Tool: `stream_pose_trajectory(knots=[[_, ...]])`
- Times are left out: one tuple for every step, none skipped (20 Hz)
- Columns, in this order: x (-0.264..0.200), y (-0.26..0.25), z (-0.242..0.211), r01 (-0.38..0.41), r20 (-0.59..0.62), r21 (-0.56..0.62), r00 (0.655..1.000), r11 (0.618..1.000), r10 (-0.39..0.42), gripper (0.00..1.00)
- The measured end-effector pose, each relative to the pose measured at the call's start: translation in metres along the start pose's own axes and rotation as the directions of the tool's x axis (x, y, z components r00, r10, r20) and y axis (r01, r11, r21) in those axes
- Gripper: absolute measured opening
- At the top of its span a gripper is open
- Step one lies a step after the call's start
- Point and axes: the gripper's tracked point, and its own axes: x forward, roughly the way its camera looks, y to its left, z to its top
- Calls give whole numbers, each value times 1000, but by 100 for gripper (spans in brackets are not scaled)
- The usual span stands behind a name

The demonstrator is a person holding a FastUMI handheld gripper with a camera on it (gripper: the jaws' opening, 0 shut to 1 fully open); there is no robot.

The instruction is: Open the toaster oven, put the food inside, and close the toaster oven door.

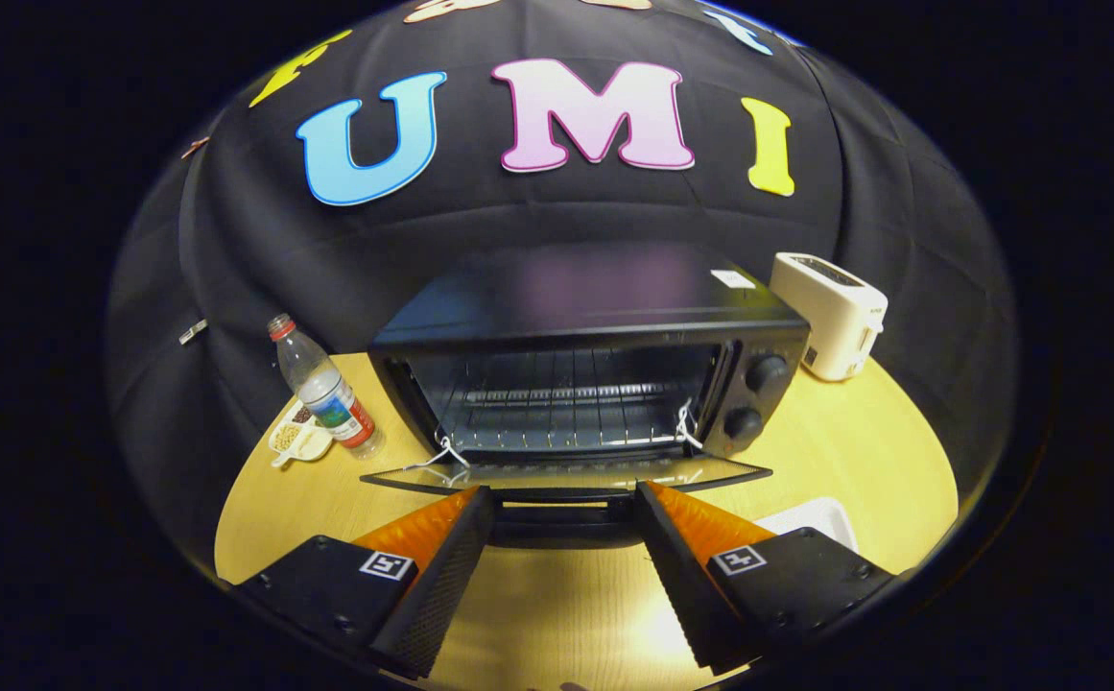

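Judging by the scene, the first step was done: the toaster oven (585,369) stood at the table's far side with its door (566,473) dropped flat and the rack bare. The gripper (563,499) was spread wide, gripping nothing, its tips flanking the door handle (561,513). Loading the food and shutting the door remained; a white tray (820,518) lay near right, its contents hidden.

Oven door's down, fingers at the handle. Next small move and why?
Probably back the gripper off the door handle and swing toward the white tray beside the right finger. The toaster oven door lies fully open, its rack is bare, and the spread fingers hold nothing, so fetching food seems next.
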Motion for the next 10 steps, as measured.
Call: stream_pose_trajectory(knots=[[0, -2, -12, -1, -35, 20, 999, 1000, 2, 97], [1, -4, -29, -1, -88, 30, 996, 1000, 4, 96], [1, -6, -43, -4, -135, 34, 991, 999, 8, 96], [2, -9, -57, -7, -178, 46, 984, 999, 15, 96], [1, -8, -63, -8, -197, 60, 980, 998, 20, 96], [0, -9, -64, -11, -202, 62, 979, 998, 23, 95], [-2, -11, -63, -17, -196, 52, 980, 999, 27, 95], [-3, -11, -59, -25, -189, 42, 982, 999, 33, 95], [-4, -10, -54, -38, -182, 41, 982, 998, 45, 95], [-8, -8, -50, -52, -173, 42, 983, 998, 59, 96]])
